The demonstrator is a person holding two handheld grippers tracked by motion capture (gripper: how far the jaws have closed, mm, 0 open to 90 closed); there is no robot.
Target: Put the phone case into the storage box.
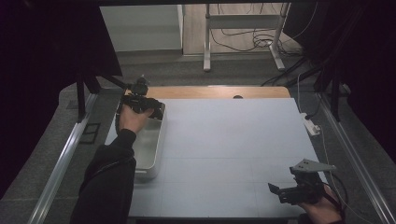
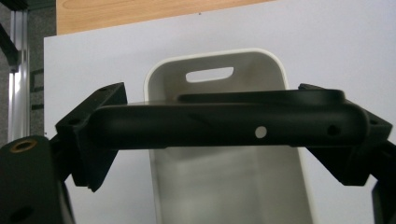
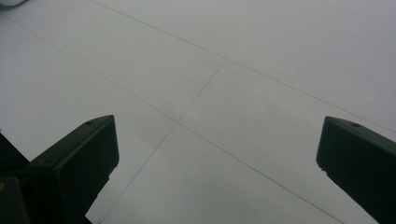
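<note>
I count two hand-held grippers, one white bin and one black part. My left hand-held gripper (image 1: 140,103) hangs over the far end of the white bin (image 1: 152,156), which sits along the left edge of the bench (image 1: 233,149). The bin is a long rounded-corner rectangle of smooth plastic, its long axis running from my side toward the far edge; in the left gripper view a slot handle (image 2: 209,74) is cut into its end wall. Between the left jaws I hold a black part (image 2: 224,123), a flat, matte bar with rounded ends and small holes, lying crosswise to the bin's length and spanning jaw to jaw above the bin's open cavity. What the part is I cannot tell.

My right hand-held gripper (image 1: 280,190) sits low near the bench's near right corner, grey three-cornered plate on top, jaws spread wide with nothing between them, pointing left across the surface. In the right gripper view I see the bench top pale, smooth, crossed by thin seam lines. Wood edging (image 1: 215,91) shows at the far side
</note>
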